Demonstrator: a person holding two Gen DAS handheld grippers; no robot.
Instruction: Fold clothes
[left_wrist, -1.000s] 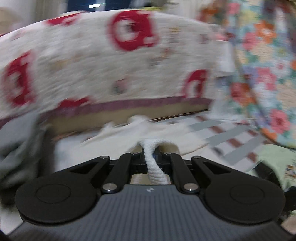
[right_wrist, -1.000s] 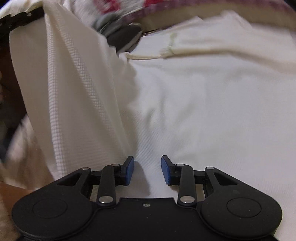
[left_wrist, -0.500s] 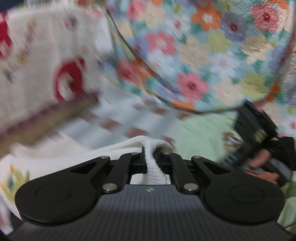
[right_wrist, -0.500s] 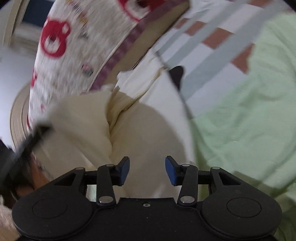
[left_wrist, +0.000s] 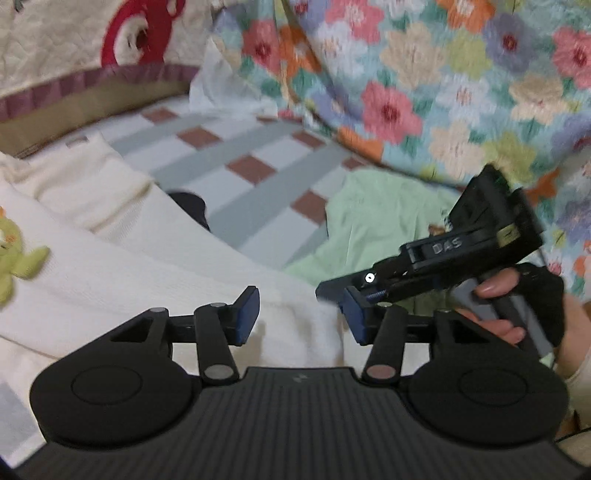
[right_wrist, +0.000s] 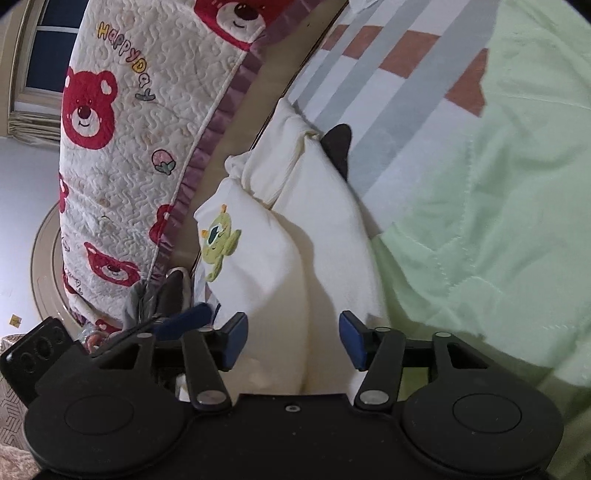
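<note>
In the left wrist view, the left gripper (left_wrist: 301, 317) has its two blue pads (left_wrist: 245, 317) apart and the jaws are opening; nothing is clamped between them, only the cream garment (left_wrist: 147, 280) lies below. This one garment is folded on the checked sheet (left_wrist: 236, 173), and one green frog patch (left_wrist: 14, 254) shows at its left edge. One pale green garment (left_wrist: 380, 218) lies just beside it on the right. Above it, a person's hand (left_wrist: 517, 306) holds the right gripper (left_wrist: 332, 291). Behind stand one floral quilt (left_wrist: 443, 74) and one bear-print quilt (left_wrist: 74, 37).

In the right wrist view, the right gripper (right_wrist: 293, 338) also has two blue pads (right_wrist: 352, 339) apart, jaws opening, with nothing pressed between them. The cream garment (right_wrist: 325, 240) lies folded under the gap, with the frog patch (right_wrist: 218, 243) on its left part. The pale green garment (right_wrist: 480, 221) touches its right edge. On the bear-print quilt (right_wrist: 147, 129), I count four red bears clearly. A small dark thing (right_wrist: 338, 144) sticks out from behind the cream garment; I cannot tell what it is.
</note>
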